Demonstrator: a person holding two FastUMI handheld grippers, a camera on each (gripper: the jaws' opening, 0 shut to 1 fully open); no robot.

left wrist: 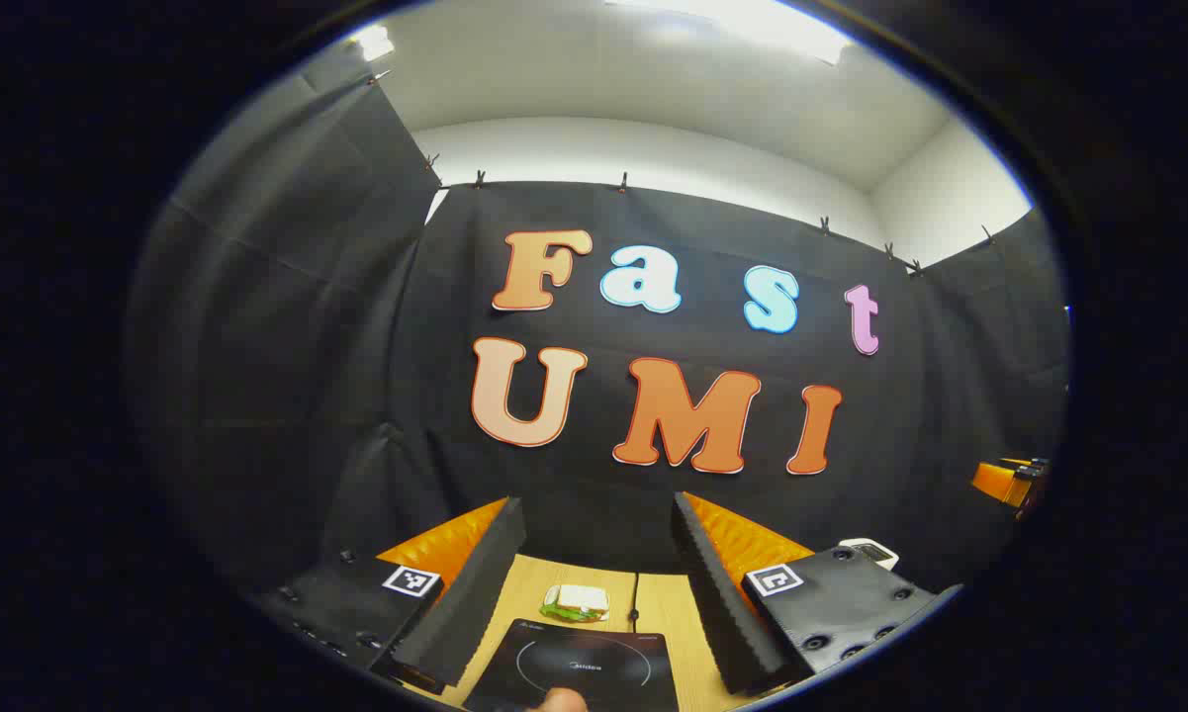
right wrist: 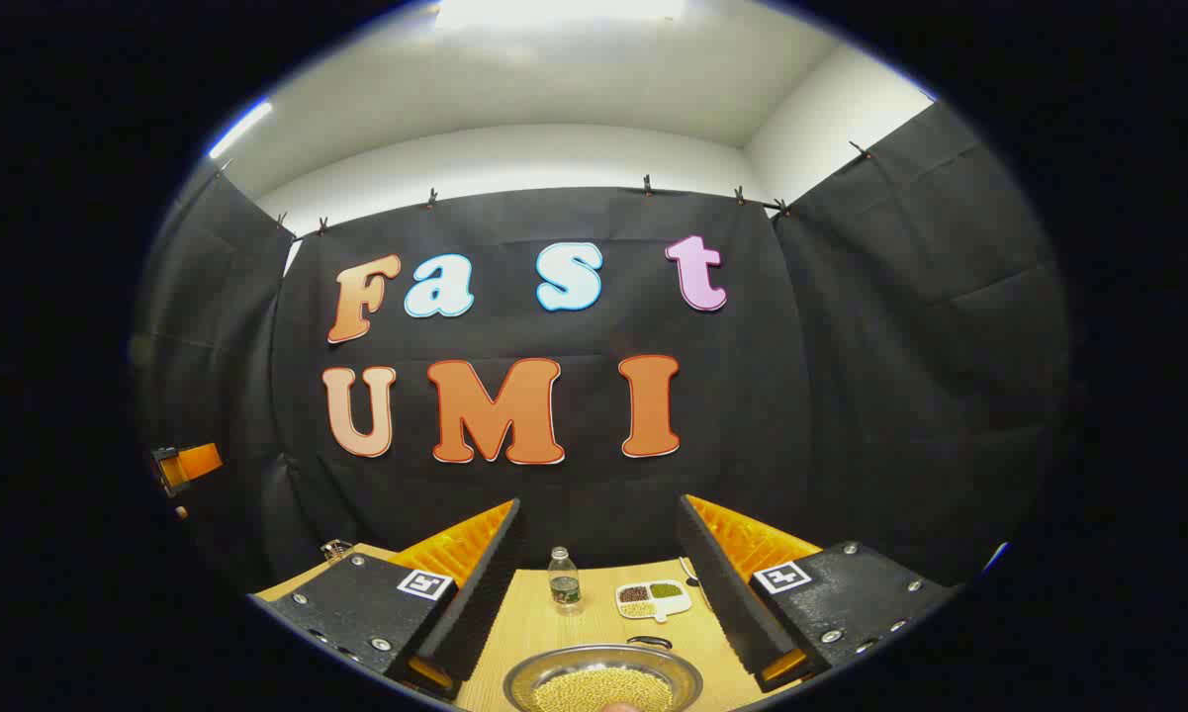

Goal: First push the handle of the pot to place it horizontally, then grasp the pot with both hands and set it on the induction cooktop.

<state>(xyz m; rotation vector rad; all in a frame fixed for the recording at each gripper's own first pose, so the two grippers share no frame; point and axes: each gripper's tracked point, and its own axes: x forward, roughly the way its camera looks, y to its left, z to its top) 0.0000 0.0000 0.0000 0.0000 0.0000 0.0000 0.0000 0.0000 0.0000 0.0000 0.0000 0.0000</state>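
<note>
1. In the left gripper view, the left gripper (left wrist: 594, 593) is seen with its two fingers spread wide apart, nothing held between them.
2. Between and below those fingers, the cooktop (left wrist: 579, 672) is seen lying flat on the wooden table (left wrist: 668, 613), close to the lower edge.
3. Just beyond the cooktop, a small wrapped packet (left wrist: 576, 602) with green in it is seen on the table, apart from the cooktop's far edge.
4. A thin cable (left wrist: 635, 603) is seen running across the table beside the packet.
5. At the far right of that view, part of the other gripper (left wrist: 1011, 483) is seen, well apart.
6. In the right gripper view, the right gripper (right wrist: 598, 593) is likewise held with its fingers wide apart and empty.
7. Between those fingers, at the lower edge, the pot (right wrist: 603, 680) is seen on the table, filled with small yellow grains; a dark handle (right wrist: 650, 643) is seen at its far rim.
8. Farther back, a bottle (right wrist: 562, 581) stands upright, and a divided dish (right wrist: 653, 598) of dark, green and pale grains lies just beside it.
</note>
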